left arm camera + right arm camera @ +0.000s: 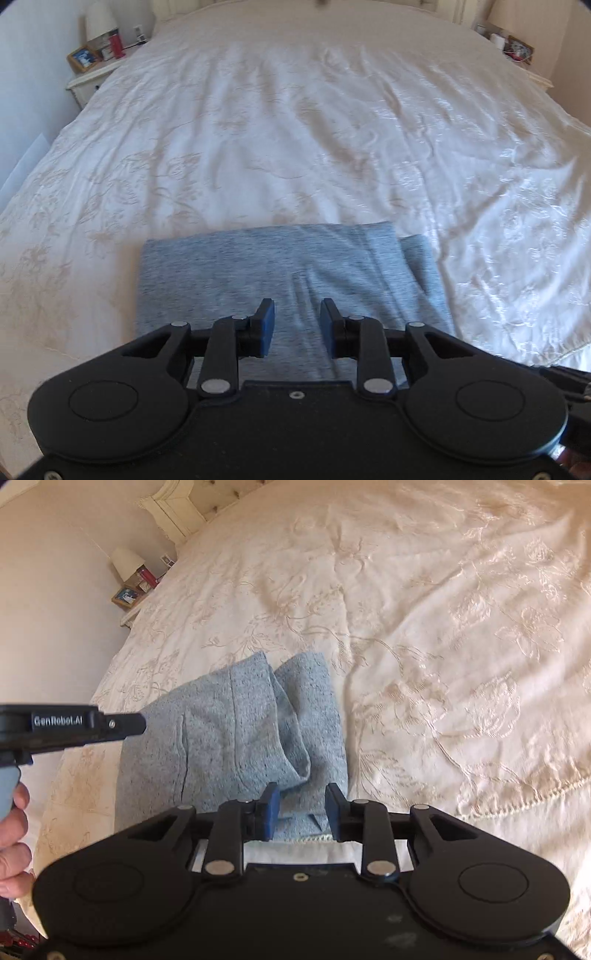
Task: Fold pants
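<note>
The grey-blue pants (266, 273) lie folded into a compact rectangle on the cream bedspread (295, 129), near the bed's front edge. A lower layer sticks out on the right side (421, 266). My left gripper (297, 314) is open and empty, hovering over the near part of the folded pants. In the right wrist view the pants (229, 738) show a loose folded flap at the near right corner. My right gripper (302, 800) is open and empty just above that corner. The left gripper's body (74, 725) reaches in from the left.
A nightstand (96, 70) with a lamp, picture frame and red bottle stands at the far left of the bed. Another nightstand (513, 48) with small items stands at the far right. The headboard (177, 509) is at the far end. The bedspread's trimmed front edge (517, 797) runs near me.
</note>
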Demonstrator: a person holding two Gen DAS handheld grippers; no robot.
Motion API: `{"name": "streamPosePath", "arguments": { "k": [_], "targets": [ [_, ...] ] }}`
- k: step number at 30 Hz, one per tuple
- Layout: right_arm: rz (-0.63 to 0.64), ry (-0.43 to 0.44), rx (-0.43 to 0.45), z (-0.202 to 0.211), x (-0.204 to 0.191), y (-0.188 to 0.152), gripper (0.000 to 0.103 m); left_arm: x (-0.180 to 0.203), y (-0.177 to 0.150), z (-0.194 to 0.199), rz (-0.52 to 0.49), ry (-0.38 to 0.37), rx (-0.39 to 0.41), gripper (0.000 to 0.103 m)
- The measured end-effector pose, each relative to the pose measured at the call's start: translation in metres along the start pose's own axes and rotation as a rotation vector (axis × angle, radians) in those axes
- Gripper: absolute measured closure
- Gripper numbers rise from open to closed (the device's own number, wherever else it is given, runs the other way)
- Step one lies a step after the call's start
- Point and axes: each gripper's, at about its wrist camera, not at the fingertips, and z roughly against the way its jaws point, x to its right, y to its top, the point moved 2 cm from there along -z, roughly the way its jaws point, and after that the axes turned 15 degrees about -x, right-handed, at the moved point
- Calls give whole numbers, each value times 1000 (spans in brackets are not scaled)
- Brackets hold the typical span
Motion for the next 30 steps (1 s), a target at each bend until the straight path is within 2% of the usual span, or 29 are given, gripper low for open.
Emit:
{"name": "streamPosePath", "arguments": {
  "k": [3,5,9,11,15,18,21,25,26,28,30],
  "targets": [
    [43,24,7,-16,-10,30,67,-49,0,-24,82,50,-67,64],
    [76,27,-5,-31,-16,48,65,-71,-4,-44,114,55,-127,63],
    [133,0,-63,-64,-21,80,63,-93,-24,-94,98,29,-279,62],
    [147,-3,-119,-80,-18,89,63,-94,-32,-100,75,38,-266,59],
    [136,63,-175,-102,-5,96,62,-94,-35,-98,74,20,-254,58],
    [73,130,-175,-104,10,97,63,-102,-36,-91,85,-23,-244,59],
    [37,157,-166,-99,19,93,63,-119,-38,-71,133,-64,-191,59],
    [-5,211,-212,-101,26,85,62,-141,-46,-53,181,-23,-170,59],
    [-49,258,-259,-102,28,81,60,-148,-48,-50,195,-17,-169,59],
    [-81,296,-305,-107,28,75,60,-159,-51,-47,219,-4,-175,59],
    [-29,244,-268,-102,23,74,62,-167,-57,-45,236,7,-185,59]
  ]
}}
